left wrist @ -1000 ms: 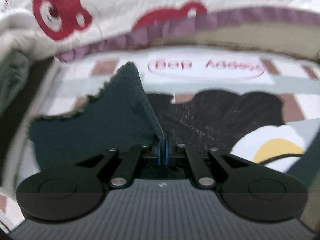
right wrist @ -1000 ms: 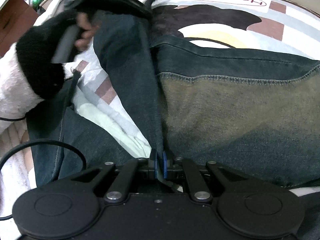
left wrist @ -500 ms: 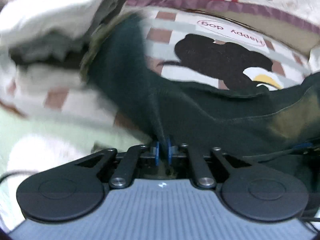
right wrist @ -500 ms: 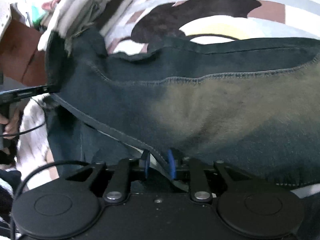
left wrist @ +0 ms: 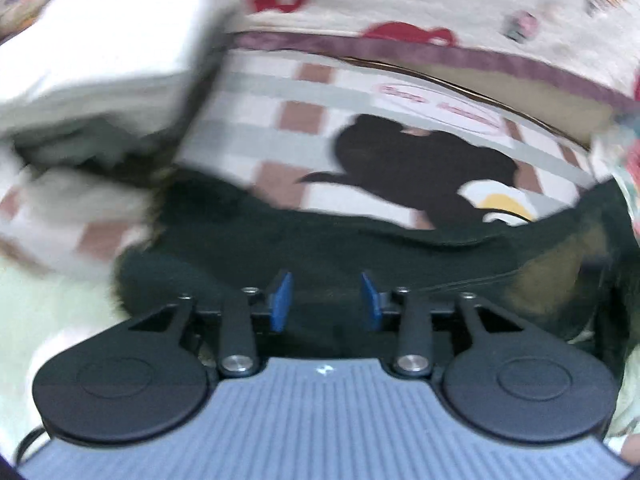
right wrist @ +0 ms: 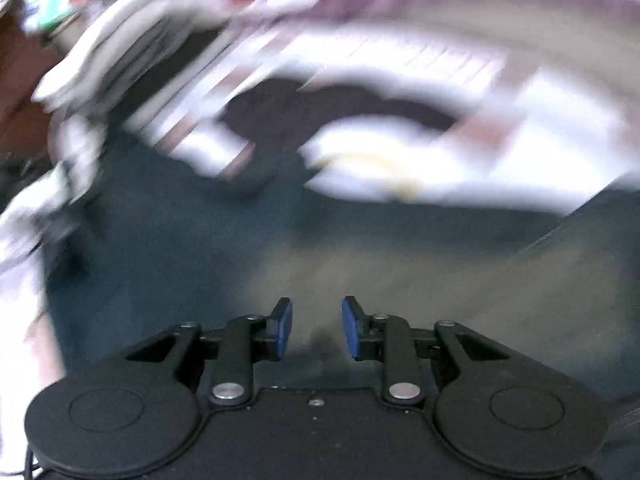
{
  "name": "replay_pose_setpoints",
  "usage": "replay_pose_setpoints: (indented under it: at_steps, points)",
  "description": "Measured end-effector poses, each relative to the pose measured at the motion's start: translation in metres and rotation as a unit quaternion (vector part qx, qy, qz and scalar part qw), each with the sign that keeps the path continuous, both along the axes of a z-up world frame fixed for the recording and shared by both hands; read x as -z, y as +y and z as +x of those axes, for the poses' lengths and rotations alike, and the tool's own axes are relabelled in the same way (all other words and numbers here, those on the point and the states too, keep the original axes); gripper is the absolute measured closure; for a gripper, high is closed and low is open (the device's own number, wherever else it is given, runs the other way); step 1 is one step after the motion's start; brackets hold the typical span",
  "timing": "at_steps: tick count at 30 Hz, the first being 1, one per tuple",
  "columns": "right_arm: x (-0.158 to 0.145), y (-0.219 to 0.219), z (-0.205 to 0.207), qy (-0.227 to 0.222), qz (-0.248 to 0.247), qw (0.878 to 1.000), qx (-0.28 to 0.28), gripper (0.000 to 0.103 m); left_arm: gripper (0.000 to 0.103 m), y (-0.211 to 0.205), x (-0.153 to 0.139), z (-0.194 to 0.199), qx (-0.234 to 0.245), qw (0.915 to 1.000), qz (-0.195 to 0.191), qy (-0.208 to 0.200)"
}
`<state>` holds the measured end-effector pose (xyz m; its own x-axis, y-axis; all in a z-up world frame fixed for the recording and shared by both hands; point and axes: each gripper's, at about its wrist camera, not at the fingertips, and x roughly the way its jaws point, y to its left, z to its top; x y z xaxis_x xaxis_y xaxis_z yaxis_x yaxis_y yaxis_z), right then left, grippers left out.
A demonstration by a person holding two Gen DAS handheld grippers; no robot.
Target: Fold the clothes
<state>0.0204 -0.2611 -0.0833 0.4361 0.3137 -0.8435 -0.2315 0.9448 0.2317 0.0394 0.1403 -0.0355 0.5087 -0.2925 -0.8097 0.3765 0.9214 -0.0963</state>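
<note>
Your left gripper [left wrist: 326, 300] and right gripper [right wrist: 317, 327] both point steeply downward, jaws opening, with nothing pinched between their blue pads.

A printed sheet [left wrist: 320, 128] is lying across the middle of the left wrist view, showing pale checks with brown squares, a black cartoon dog [left wrist: 420, 168] right of centre and a blurred pink oval label [left wrist: 436, 106] above it. Along the top, a cream blanket with red bears [left wrist: 400, 4] and a purple edge is bunching up. At upper left, white folded fabric [left wrist: 100, 52] is sitting, badly blurred. A brown surface [right wrist: 16, 72] is showing at the right wrist view's left edge.
</note>
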Motion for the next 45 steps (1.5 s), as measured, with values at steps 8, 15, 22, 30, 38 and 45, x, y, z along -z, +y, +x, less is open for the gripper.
replay_pose_setpoints:
  at_steps: [8, 15, 22, 30, 38, 45]
  points:
    - [-0.064, -0.155, 0.089, 0.077, -0.151, 0.954, 0.246, 0.053, 0.052, -0.082, 0.039, 0.046, 0.282, 0.9558, 0.067, -0.047]
    - [-0.032, -0.233, 0.143, 0.157, -0.074, 0.897, 0.407, 0.046, 0.051, -0.133, 0.081, 0.046, 0.423, 0.8978, 0.119, -0.026]
    - [0.02, -0.228, 0.175, 0.202, -0.143, 0.871, 0.423, 0.043, 0.049, -0.156, 0.109, 0.06, 0.376, 0.9172, 0.133, -0.006]
    - [0.045, -0.227, 0.181, 0.196, -0.148, 0.858, 0.451, 0.033, 0.042, -0.151, 0.118, 0.073, 0.313, 0.9432, 0.107, 0.028]
    - [0.067, -0.221, 0.167, 0.154, -0.163, 0.886, 0.406, 0.018, 0.046, -0.144, 0.091, 0.051, 0.304, 0.947, 0.098, -0.038]
    - [0.062, -0.214, 0.136, 0.072, -0.141, 0.901, 0.404, 0.075, 0.045, -0.12, 0.098, 0.061, 0.285, 0.9319, 0.212, -0.073]
